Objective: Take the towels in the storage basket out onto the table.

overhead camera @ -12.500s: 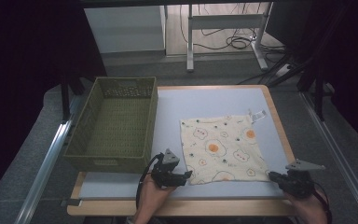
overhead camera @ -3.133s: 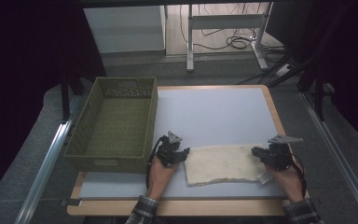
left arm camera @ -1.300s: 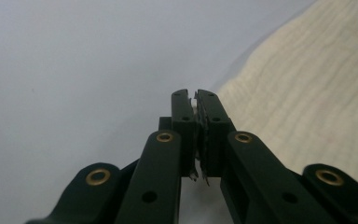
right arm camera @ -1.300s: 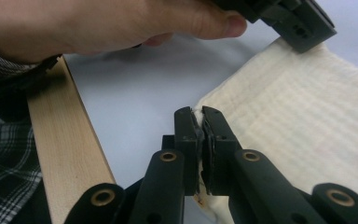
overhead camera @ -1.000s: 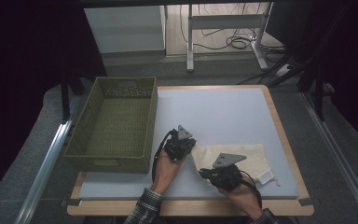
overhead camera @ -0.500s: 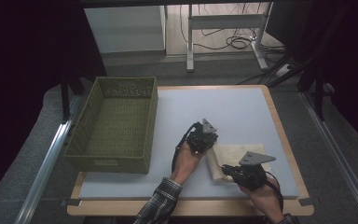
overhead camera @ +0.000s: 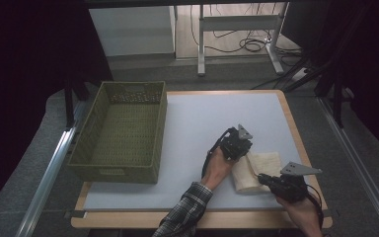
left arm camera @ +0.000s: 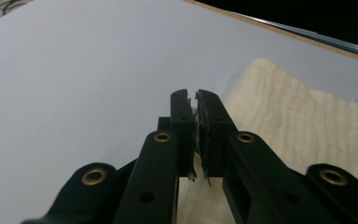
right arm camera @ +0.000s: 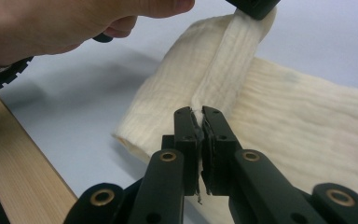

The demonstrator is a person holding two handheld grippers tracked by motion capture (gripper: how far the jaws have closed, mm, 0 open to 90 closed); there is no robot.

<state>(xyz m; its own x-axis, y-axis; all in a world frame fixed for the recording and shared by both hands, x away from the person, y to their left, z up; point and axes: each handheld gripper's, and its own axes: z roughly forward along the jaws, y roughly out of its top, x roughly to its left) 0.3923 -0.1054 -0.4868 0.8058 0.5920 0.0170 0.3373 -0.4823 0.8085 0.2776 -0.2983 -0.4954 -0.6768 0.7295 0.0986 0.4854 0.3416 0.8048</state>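
Note:
A cream cloth [overhead camera: 265, 166] lies folded at the table's front right. My left gripper [overhead camera: 242, 149] is shut on a fold of it at the cloth's far left corner; in the left gripper view the jaws [left arm camera: 195, 100] are pressed together with a sliver of fabric between them and the cloth [left arm camera: 303, 121] spreads to their right. My right gripper [overhead camera: 262, 179] is shut on the same edge nearer the front. In the right gripper view its jaws [right arm camera: 196, 114] pinch a raised ridge of cloth [right arm camera: 223, 65] that runs up to the left gripper [right arm camera: 254, 7].
An olive woven basket [overhead camera: 123, 128] stands on the left of the pale blue table top [overhead camera: 202, 113]. The table's wooden front edge [right arm camera: 23, 158] runs close beside the cloth. A hand [right arm camera: 65, 23] holds the left gripper just above the fabric.
Both grippers have moved to the right across the table, carrying the cloth's edge with them. The cloth is now folded narrower, and lies further right.

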